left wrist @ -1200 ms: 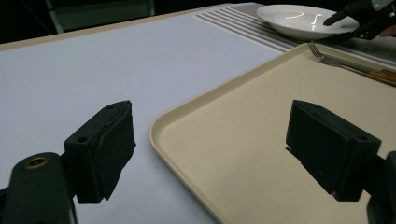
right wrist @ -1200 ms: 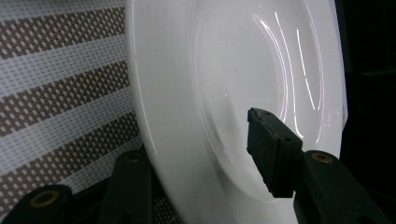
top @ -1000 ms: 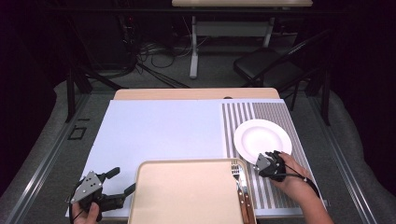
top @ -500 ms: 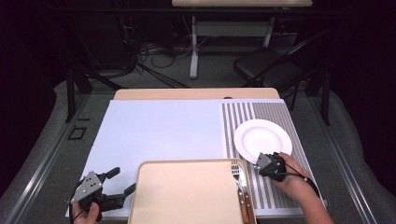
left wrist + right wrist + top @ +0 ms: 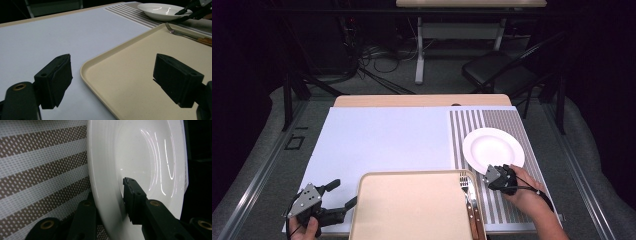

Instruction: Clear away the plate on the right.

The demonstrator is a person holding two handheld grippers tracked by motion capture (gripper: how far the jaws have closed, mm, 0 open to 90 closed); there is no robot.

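Right tool [image 5: 490, 174] straddling white plate [image 5: 493, 148] rim, grip uncertain; left tool [image 5: 341, 194] spread beside tray [image 5: 412, 210].

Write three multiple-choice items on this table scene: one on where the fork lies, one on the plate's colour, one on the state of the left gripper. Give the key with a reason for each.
1. Where does the fork lie?
A. on the plate
B. at the right edge of the tray
C. on the bare blue mat

2. What colour is the plate?
A. white
B. black
C. red

3. How does the left gripper stand?
A. shut on the fork
B. shut on the tray
C. open, one jaw on each side of the tray's corner

Key: B, the tines rest inside the tray's right rim; A, it shows glossy white on the striped mat; C, the left gripper view shows a wide gap with nothing held.
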